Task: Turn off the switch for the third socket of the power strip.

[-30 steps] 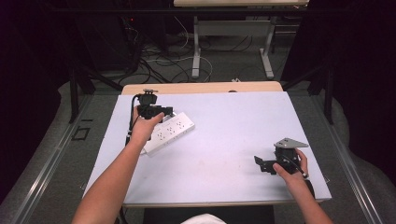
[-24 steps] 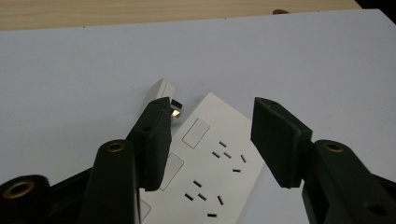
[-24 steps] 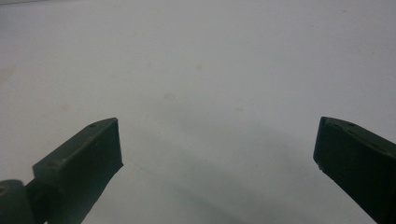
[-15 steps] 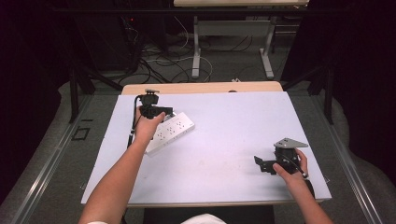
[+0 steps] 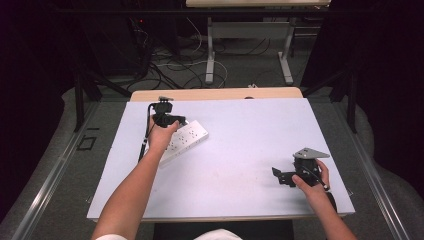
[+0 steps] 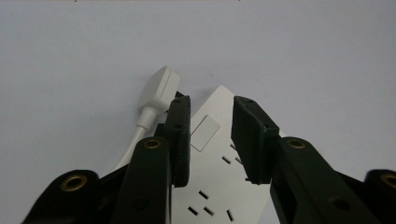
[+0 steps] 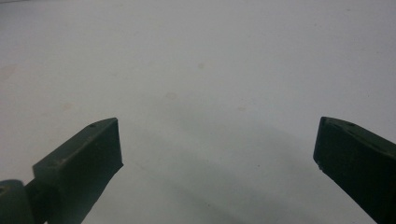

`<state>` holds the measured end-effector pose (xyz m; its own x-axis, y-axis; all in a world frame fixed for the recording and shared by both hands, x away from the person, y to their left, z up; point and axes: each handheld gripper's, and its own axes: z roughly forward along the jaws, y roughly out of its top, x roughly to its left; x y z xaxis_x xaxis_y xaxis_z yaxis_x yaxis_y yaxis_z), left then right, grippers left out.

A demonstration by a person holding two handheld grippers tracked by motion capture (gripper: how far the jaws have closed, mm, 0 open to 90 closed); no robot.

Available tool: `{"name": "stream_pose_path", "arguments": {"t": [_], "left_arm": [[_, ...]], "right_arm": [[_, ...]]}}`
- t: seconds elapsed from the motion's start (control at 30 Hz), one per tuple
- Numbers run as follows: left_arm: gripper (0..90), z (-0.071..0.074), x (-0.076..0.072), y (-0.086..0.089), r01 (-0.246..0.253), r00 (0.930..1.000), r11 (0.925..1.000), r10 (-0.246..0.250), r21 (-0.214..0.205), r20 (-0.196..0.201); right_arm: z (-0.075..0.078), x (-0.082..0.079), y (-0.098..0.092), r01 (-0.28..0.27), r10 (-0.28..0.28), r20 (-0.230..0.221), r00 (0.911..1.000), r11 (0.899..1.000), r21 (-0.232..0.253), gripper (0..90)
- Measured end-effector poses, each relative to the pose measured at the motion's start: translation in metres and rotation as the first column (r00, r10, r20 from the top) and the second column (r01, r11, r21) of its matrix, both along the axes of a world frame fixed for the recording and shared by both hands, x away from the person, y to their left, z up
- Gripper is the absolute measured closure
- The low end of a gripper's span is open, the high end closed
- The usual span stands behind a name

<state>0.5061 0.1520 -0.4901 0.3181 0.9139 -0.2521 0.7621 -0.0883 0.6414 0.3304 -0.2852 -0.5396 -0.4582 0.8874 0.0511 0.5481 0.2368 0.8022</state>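
A white power strip [image 5: 189, 139] lies slanted on the left part of the white table [image 5: 250, 125]. My left gripper [image 5: 172, 120] hangs over its far end. In the left gripper view the jaws [image 6: 210, 105] straddle the switch end of the strip [image 6: 210, 186] and have just been closing. A gap still shows on the inside of each pad, so I count them open. A white plug [image 6: 159, 88] on its cord lies just left of that end. At the front right my right gripper [image 5: 278, 176] rests open over bare table, nothing between its jaws [image 7: 219, 135].
A wooden strip [image 5: 215, 93] edges the table's far side. Beyond it are the floor, loose cables [image 5: 165, 60] and the legs of another table [image 5: 210, 50]. A black cable [image 5: 146, 135] trails from the left gripper along the forearm.
The left hand has sunk slightly towards the power strip's far end. The right hand and gripper have stayed where they were.
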Motion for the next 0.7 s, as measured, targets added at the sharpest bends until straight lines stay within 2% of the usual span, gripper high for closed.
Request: {"name": "stream_pose_path", "arguments": {"t": [0.23, 0.5, 0.7], "left_arm": [[74.3, -0.007, 0.003, -0.005, 0.011, 0.9997, 0.9999, -0.011, -0.001, -0.022], [81.5, -0.014, 0.008, -0.007, -0.010, 0.9992, 0.9999, 0.010, 0.004, -0.039], [86.7, -0.018, 0.010, -0.007, -0.007, 0.9986, 1.0000, 0.007, 0.004, -0.052]], "right_arm": [[-0.001, 0.001, 0.000, -0.005, 0.005, 0.005, 1.0000, 1.000, -0.005, 0.6], [-0.001, 0.002, 0.000, -0.007, 0.007, 0.006, 1.0000, 1.000, -0.009, 0.6], [-0.002, 0.002, 0.001, -0.011, 0.011, 0.003, 0.9999, 1.000, -0.007, 0.6]]}}
